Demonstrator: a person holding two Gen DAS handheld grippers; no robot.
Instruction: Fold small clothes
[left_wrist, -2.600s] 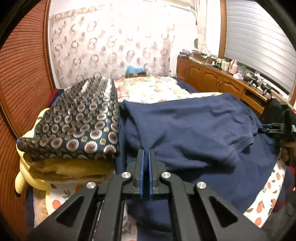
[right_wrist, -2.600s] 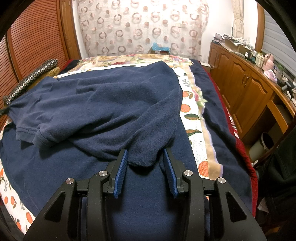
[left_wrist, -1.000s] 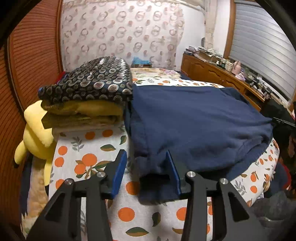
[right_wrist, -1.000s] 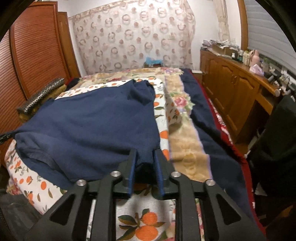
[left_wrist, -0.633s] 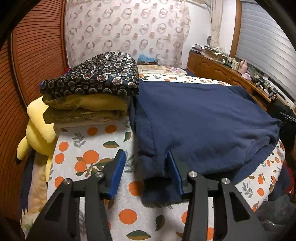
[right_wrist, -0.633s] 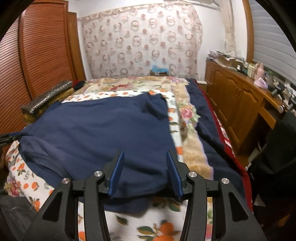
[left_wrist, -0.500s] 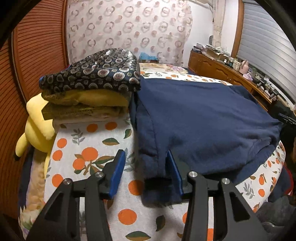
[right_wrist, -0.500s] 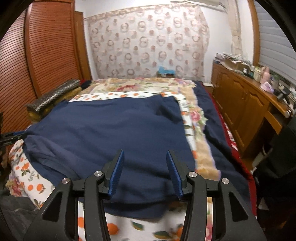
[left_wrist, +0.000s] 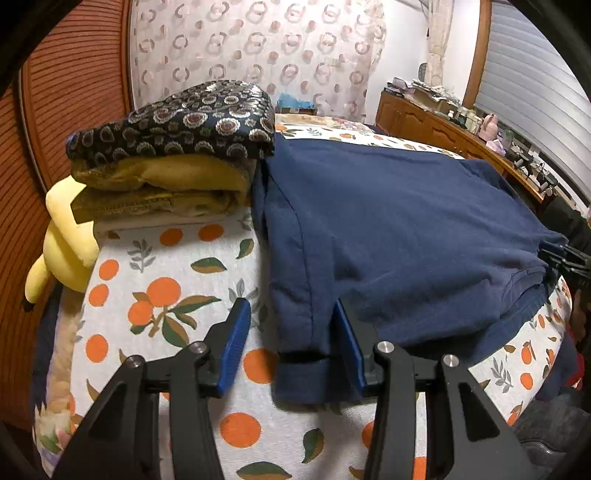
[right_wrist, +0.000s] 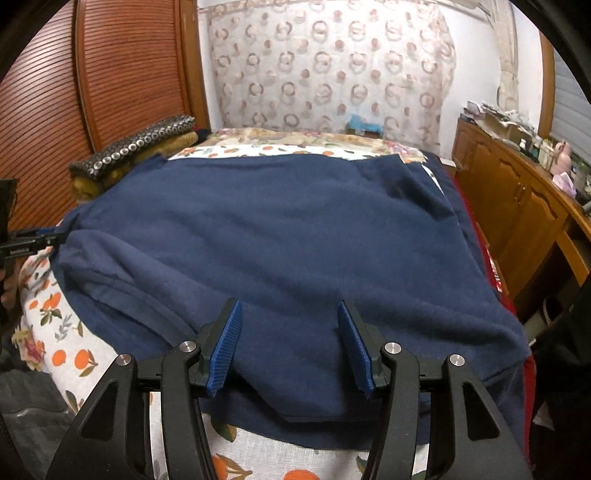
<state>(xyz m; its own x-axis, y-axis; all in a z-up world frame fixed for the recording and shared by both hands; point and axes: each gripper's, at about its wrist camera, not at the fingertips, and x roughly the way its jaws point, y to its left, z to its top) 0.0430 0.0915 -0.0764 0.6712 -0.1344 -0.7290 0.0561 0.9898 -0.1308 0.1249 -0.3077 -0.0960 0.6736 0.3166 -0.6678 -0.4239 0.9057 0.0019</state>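
Left side first: left gripper (left_wrist: 291, 343) has its blue pads parted at a medium gap, same as a second ago, not pinching. The sleeve end of the navy blue fleece sweatshirt (left_wrist: 388, 229) lies on the bed between them, nearer the right pad; whether it touches that pad I cannot tell. Orange-print white bedsheet (left_wrist: 166, 280) shows bare under the left pad. Stack of folded blankets with a dark patterned one on top (left_wrist: 173, 125) and a yellow plush toy (left_wrist: 62, 243) sit beyond, just left of the sweatshirt.

Right side: right gripper (right_wrist: 288, 343) was clamped narrow on the sweatshirt's edge a second ago; its jaws have just been opening and now stand at a medium gap. Fabric is under and between the pads, flat, not gripped.

Read: the sweatshirt has gone from bunched to spread flat across the bed and both grips are released. Looks like the lay-out step is done; the folds are still to do.
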